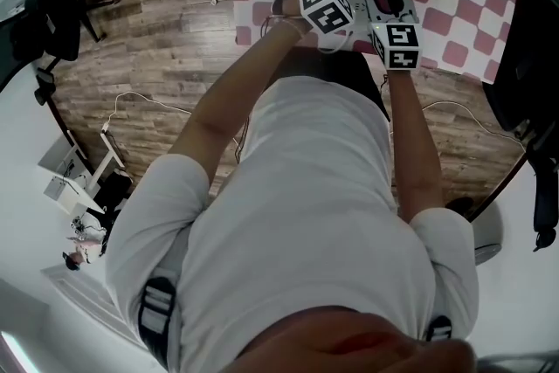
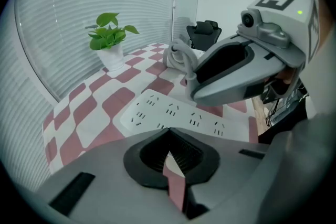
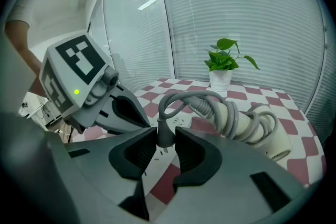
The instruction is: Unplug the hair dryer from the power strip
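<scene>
Right gripper (image 3: 165,139) pinches the grey plug (image 3: 164,131), prongs seemingly just clear of the power strip (image 2: 173,113); left gripper (image 2: 169,131), jaws together and empty, sits at its near edge. Hair dryer (image 3: 278,144) lies beyond. Next: lift plug away.

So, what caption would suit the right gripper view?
Right tongs pinch the grey plug just above the power strip, its cord looping back to the hair dryer.

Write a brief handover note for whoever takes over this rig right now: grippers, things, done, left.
Left gripper: shut, nothing in it, tips by the power strip.
Right gripper: shut on the grey plug, prongs showing, clear of the strip.
Hair dryer: lying on the checked cloth, cord wound round it.
Done: plug looks out.
Left: set the plug down, release.
</scene>
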Tool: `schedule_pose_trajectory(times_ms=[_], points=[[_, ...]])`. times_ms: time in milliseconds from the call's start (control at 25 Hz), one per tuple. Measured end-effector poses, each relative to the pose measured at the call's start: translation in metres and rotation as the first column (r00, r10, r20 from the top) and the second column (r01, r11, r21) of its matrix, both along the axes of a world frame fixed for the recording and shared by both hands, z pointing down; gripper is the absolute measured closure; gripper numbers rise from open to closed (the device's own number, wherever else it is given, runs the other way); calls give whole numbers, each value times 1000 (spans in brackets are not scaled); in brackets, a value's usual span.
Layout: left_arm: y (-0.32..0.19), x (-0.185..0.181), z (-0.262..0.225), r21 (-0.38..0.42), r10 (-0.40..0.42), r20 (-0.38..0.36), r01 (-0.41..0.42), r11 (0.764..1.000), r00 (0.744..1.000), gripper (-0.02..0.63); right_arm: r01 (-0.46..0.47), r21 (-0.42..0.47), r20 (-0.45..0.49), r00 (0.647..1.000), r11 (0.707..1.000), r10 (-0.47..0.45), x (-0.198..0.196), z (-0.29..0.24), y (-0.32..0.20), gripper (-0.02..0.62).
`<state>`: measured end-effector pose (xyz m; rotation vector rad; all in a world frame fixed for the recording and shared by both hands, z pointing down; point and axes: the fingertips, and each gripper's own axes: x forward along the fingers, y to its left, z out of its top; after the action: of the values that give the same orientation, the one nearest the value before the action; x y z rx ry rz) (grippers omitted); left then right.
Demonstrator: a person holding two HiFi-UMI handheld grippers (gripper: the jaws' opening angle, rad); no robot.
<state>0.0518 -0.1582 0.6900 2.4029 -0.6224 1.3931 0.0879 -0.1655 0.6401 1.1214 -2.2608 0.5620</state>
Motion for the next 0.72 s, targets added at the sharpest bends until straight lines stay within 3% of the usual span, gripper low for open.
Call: schedule_pose_trajectory(times_ms=[720], points=[[1, 1, 1, 18, 51, 34, -52, 998, 998, 574, -98, -56, -66, 993, 994, 95, 71, 13, 78, 468]])
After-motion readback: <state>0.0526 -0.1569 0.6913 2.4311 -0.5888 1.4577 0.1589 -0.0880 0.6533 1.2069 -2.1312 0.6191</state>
